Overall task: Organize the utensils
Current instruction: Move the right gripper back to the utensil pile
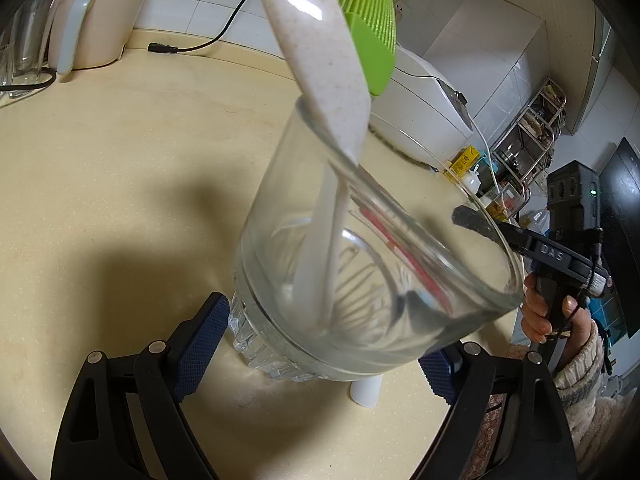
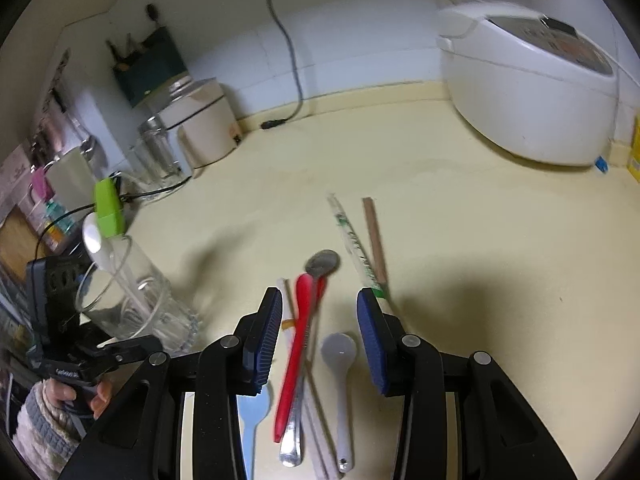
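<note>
While the left gripper (image 1: 320, 360) has its jaws clamped on the ribbed base of a clear glass (image 1: 360, 280), tilting it over the bench (image 1: 120, 160), the right gripper (image 2: 316, 332) hangs above a cluster of utensils with its jaws apart and nothing between the pads.

In the right wrist view, nearest at 6 o'clock, a blue spoon (image 2: 250, 424) lies under the left finger. Just right of it lie a red utensil (image 2: 298, 344), a metal spoon (image 2: 322, 263) with its bowl toward 12 o'clock, and a grey spoon (image 2: 340, 360) with its bowl up, all close together, some crossing. Thin chopsticks (image 2: 316, 396) run among them. Farther, toward 1 o'clock, a paper-wrapped pair of chopsticks (image 2: 352, 240) and a brown stick (image 2: 374, 236) lie side by side. At 9 o'clock stands the glass with the left hand (image 2: 84, 392) below it. A white rice cooker (image 2: 528, 92) sits far off at 2 o'clock.

In the left wrist view, the glass holds a pale speckled rice paddle (image 1: 320, 60) and a green silicone brush (image 1: 372, 36), heads sticking out toward 12 o'clock. The right hand (image 1: 544, 312) shows at 3 o'clock.
</note>
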Available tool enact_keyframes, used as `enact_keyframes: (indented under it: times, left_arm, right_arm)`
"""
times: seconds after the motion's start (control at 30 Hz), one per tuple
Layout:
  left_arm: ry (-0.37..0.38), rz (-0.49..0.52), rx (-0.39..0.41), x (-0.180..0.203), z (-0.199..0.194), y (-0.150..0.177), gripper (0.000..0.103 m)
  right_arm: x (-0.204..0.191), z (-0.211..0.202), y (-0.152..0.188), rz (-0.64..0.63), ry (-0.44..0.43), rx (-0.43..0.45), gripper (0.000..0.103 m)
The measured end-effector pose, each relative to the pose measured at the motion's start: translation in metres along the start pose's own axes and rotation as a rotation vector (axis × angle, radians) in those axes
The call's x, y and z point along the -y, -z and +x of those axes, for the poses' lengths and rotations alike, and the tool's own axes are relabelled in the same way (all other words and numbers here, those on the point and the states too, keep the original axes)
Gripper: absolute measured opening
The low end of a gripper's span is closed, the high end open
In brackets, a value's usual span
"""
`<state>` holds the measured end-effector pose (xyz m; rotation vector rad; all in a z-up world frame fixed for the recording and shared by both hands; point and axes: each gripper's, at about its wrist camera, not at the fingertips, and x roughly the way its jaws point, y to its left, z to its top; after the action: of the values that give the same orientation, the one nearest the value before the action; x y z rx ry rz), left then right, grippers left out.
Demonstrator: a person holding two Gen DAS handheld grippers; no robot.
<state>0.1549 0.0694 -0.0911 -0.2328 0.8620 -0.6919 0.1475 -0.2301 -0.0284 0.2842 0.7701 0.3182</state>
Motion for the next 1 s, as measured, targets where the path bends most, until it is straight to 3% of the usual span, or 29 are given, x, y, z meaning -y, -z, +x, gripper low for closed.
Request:
enact_keyframes:
  times: [0.13,0.37,1.0]
  left_arm:
    - [0.0,0.0,0.0,0.0,0.0,0.0,0.09]
    - [0.0,0.0,0.0,0.0,0.0,0.0,0.09]
    - [0.001,0.0,0.001,0.0,0.0,0.0,0.09]
  right_arm:
    - [0.024,0.006,0.0,0.109,0.021,-0.024,0.039]
    - [0.055,0.009,0.002,0.262,-0.021,-0.036,0.033]
    - [0.049,0.015,0.002,0.226,-0.035,-0.055,0.031]
